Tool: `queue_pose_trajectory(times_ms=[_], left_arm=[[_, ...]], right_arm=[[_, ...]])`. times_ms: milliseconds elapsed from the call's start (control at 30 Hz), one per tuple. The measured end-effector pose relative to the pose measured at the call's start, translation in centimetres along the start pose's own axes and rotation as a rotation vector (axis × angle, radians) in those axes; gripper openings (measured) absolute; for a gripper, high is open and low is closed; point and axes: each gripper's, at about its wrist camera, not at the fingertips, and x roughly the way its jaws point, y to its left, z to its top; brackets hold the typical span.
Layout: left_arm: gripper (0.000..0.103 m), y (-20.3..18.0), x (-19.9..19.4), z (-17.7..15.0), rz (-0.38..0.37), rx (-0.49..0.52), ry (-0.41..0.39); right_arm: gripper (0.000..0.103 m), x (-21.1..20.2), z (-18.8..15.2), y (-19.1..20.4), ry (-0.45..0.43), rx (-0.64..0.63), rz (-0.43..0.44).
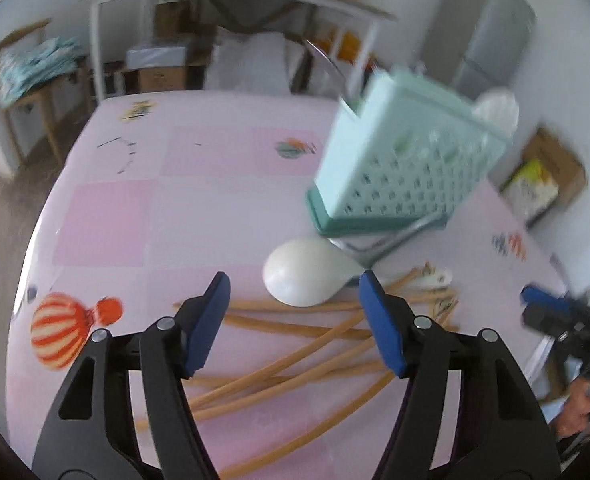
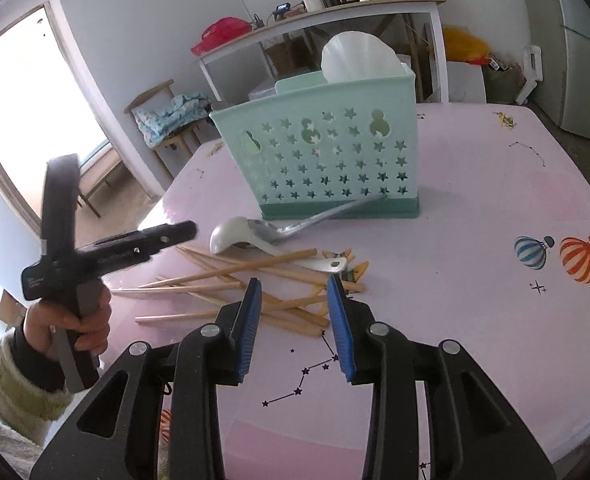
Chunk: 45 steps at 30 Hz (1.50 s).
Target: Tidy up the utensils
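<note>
A loose heap of wooden chopsticks [image 2: 231,284] lies crossed on the pink table [image 2: 475,208], in front of the mint caddy [image 2: 319,160]. A white spoon [image 2: 231,234] and a steel spoon [image 2: 295,226] lie between the heap and the caddy, the steel handle reaching the caddy's dark green base. A white ladle [image 2: 359,56] stands in the caddy, rising over its rim.

The right gripper [image 2: 295,308] hangs over the near end of the heap, jaws partly apart with nothing between the blue pads. The left gripper [image 1: 293,296] is over the far side of the heap, jaws wide and empty. The left wrist view is blurred, so I cannot tell whether either pad touches a stick.

A hand [image 2: 75,320] in a pale fuzzy sleeve [image 2: 19,392] holds the left tool.
</note>
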Motion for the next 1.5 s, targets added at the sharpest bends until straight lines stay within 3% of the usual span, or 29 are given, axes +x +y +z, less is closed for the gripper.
queue_pose_trajectory(times_ms=[167, 333, 500, 633, 933, 1067, 1167, 1267, 1500], left_arm=[[0.062, -1.8, 2.6, -0.2, 0.059, 0.139, 0.079], [0.057, -1.7, 4.4, -0.1, 0.069, 0.157, 0.103], [0.024, -1.2, 4.2, 0.1, 0.058, 0.165, 0.100], [0.012, -0.9, 3.2, 0.2, 0.061, 0.171, 0.062], [0.013, -0.2, 3.3, 1.2, 0.107, 0.153, 0.002], [0.026, -0.4, 3.6, 1.6, 0.141, 0.169, -0.015], [0.041, -0.7, 3.6, 1.9, 0.173, 0.203, -0.037], [0.047, -1.4, 3.8, 2.2, 0.194, 0.271, -0.047], [0.044, -3.1, 4.8, 1.9, 0.225, 0.431, -0.044]], right_arm=[[0.034, 0.2, -0.3, -0.5, 0.009, 0.017, 0.006], [0.034, 0.4, -0.5, -0.6, 0.014, 0.029, 0.010], [0.034, 0.6, -0.6, -0.9, 0.022, 0.045, 0.006], [0.034, 0.8, -0.7, -1.0, 0.025, 0.055, 0.013], [0.034, 1.0, -0.8, -0.6, 0.029, 0.043, 0.018], [0.034, 1.0, -0.8, -0.8, 0.030, 0.051, 0.016], [0.034, 1.1, -0.9, -0.8, 0.031, 0.053, 0.016], [0.034, 1.1, -0.9, -0.9, 0.033, 0.053, 0.018], [0.034, 1.2, -1.1, -0.8, 0.036, 0.057, 0.019]])
